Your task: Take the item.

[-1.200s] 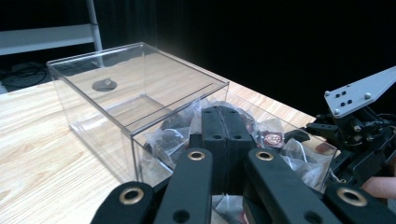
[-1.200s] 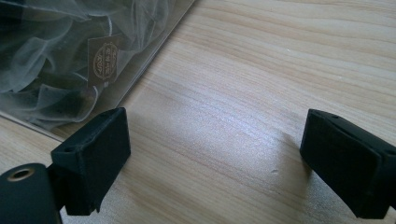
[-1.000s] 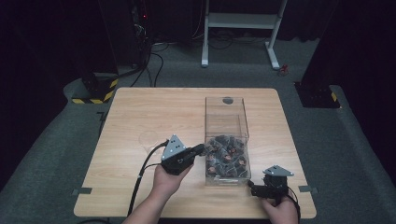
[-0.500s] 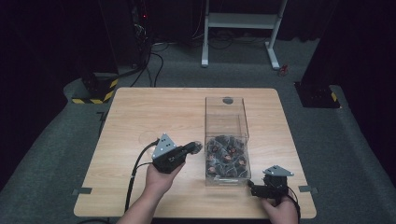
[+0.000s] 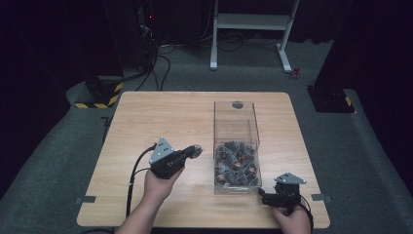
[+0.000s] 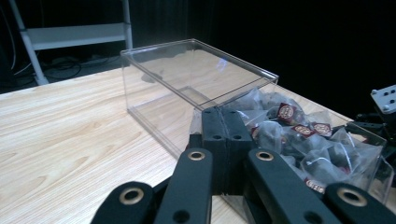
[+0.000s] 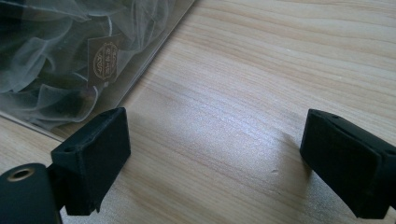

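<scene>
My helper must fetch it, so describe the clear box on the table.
On the wooden table, right of centre, stands a long clear box. Its near end is heaped with tea bags, and it is the table's one see-through container.

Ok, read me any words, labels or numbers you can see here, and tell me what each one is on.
No text here can be read.
Round emblem tags on the tea bags in the clear box: print too small and blurred to read.
Tag seen through the box wall in the right gripper view: circular lettering, blurred, unreadable.
Yellow and black stripes on a base on the floor: a hazard marking, no words.
</scene>
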The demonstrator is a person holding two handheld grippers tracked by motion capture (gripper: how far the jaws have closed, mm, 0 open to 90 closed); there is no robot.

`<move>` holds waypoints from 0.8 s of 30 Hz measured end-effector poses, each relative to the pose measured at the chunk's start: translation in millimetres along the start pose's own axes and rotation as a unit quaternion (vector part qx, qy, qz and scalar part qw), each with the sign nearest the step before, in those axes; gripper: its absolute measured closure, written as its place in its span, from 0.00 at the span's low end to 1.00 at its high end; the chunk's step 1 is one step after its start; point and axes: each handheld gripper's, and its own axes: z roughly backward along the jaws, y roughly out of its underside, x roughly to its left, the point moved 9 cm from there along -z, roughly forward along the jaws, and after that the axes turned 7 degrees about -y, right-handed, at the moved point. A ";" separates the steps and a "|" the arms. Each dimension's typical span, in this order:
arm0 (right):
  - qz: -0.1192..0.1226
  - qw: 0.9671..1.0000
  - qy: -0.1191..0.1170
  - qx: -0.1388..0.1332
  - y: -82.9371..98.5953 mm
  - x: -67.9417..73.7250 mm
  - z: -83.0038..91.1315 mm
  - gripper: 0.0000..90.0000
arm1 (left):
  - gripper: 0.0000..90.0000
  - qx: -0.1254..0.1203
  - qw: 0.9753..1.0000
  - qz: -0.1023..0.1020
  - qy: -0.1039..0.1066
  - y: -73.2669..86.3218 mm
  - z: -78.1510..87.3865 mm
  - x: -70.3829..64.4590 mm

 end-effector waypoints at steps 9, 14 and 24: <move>0.000 1.000 0.000 0.000 0.0 0.0 0.0 0.09 | 1.00 0.002 1.000 0.007 -0.017 3.3 6.3 19.1; 0.000 1.000 0.000 0.000 0.0 0.0 0.0 0.09 | 1.00 0.001 1.000 0.012 -0.027 3.7 11.2 30.6; 0.000 1.000 0.000 0.000 0.0 0.0 0.0 0.09 | 1.00 -0.001 0.999 0.021 -0.048 4.5 21.9 53.4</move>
